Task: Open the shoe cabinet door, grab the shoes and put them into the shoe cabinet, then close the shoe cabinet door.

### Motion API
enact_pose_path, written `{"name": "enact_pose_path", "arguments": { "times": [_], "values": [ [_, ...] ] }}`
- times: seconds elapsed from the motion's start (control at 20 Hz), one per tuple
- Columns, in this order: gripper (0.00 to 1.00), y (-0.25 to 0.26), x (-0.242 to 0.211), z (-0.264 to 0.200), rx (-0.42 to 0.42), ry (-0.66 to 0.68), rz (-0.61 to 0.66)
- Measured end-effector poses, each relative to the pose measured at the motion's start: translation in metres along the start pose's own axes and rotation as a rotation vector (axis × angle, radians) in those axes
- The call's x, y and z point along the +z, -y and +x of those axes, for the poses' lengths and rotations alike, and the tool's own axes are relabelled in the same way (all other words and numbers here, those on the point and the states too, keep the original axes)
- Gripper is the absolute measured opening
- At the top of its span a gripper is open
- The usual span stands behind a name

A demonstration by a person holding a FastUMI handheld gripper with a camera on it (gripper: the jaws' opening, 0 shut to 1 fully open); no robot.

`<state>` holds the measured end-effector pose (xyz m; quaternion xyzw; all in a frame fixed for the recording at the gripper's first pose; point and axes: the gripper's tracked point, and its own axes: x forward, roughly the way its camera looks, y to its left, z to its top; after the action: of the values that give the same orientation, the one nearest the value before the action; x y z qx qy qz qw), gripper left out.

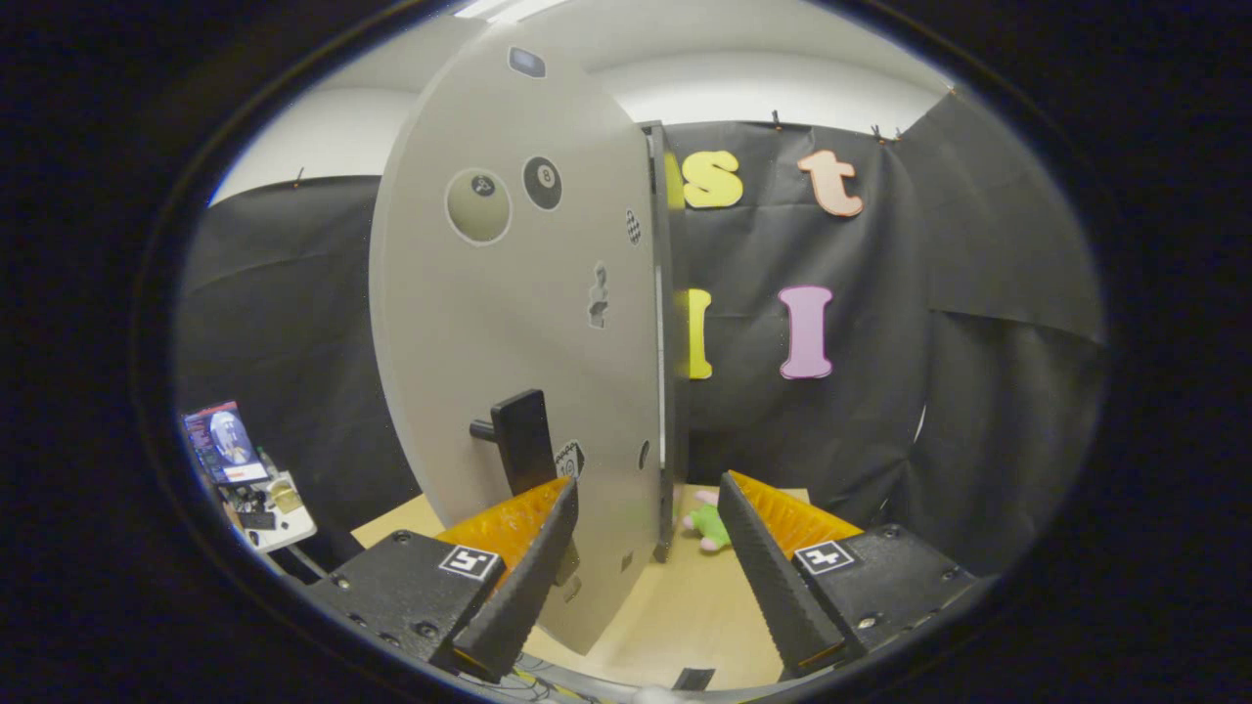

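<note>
Clutter sits farthest left: a small white stand (279, 523) holding bits too small to make out, with a dark booklet (223, 443) propped above it, both off the left edge of the wooden table (685, 606). Next comes the shoe cabinet door (509, 323), a tall grey panel swung open and standing edge-on toward the camera, dotted with stickers, among them a pale ball and a black ball near its top. A dark handle (518, 440) juts from the door's lower part, just beyond the left finger. The gripper (646, 513) is spread wide, holding nothing; the door's lower free edge stands in the gap between the fingers, close to the left one, though whether it touches cannot be told. Right of the door's edge, a narrow dark strip of the cabinet's frame (667, 332) shows. On the table toward its far edge, just ahead of the right finger, lies a small green and pink shoe (709, 526), partly hidden.
</note>
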<state>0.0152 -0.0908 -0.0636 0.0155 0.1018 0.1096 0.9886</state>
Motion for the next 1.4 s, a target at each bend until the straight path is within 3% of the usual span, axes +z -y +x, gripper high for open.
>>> {"name": "enact_pose_path", "arguments": {
  "times": [0.5,0.75,0.95,1.4],
  "values": [
    [0.95,-0.081,0.001,0.049,-0.068,0.002,0.022],
    [0.96,-0.139,-0.003,0.092,-0.028,-0.002,0.009],
    [0.99,-0.186,-0.010,0.128,0.052,-0.042,0.016],
    [0.99,-0.198,-0.002,0.120,0.041,-0.002,0.011]
  ]
}}
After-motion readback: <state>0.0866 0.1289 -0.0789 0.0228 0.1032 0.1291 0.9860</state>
